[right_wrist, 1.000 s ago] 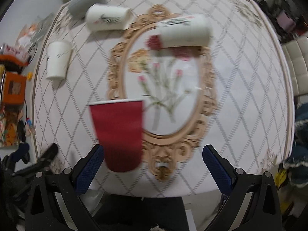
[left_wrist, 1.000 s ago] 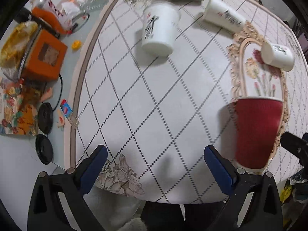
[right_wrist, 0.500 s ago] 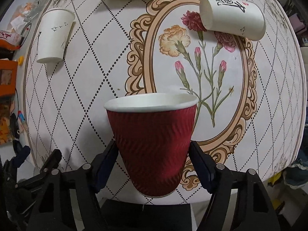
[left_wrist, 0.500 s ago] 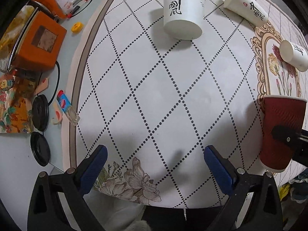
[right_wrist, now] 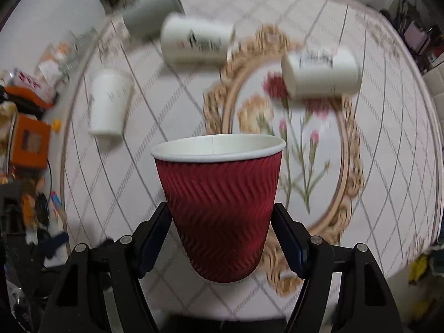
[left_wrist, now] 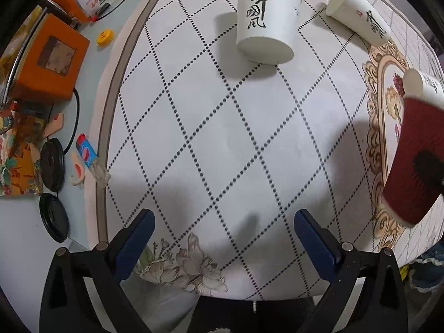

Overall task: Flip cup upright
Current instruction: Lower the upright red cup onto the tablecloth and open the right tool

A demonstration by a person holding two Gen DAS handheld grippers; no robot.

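A ribbed dark red paper cup (right_wrist: 219, 208) with a white rim sits between the fingers of my right gripper (right_wrist: 220, 236), which is shut on its lower half. The cup's mouth faces up and it is held off the table. In the left wrist view the same red cup (left_wrist: 413, 161) shows at the right edge, tilted. My left gripper (left_wrist: 222, 227) is open and empty above the near edge of the round table (left_wrist: 222, 138). A white cup with black characters (left_wrist: 266, 25) stands mouth-down on the far side.
Two white cups (right_wrist: 197, 41) (right_wrist: 319, 75) and a grey cup (right_wrist: 152, 11) lie on their sides at the back. Another white cup (right_wrist: 109, 105) stands mouth-down at the left. An orange box (left_wrist: 47, 63), black lids (left_wrist: 52, 163) and clutter fill the side surface at the left.
My right gripper closed on the red cup and lifted it, and its view now tilts up toward the far side of the table. My left gripper moved slightly forward and stayed open.
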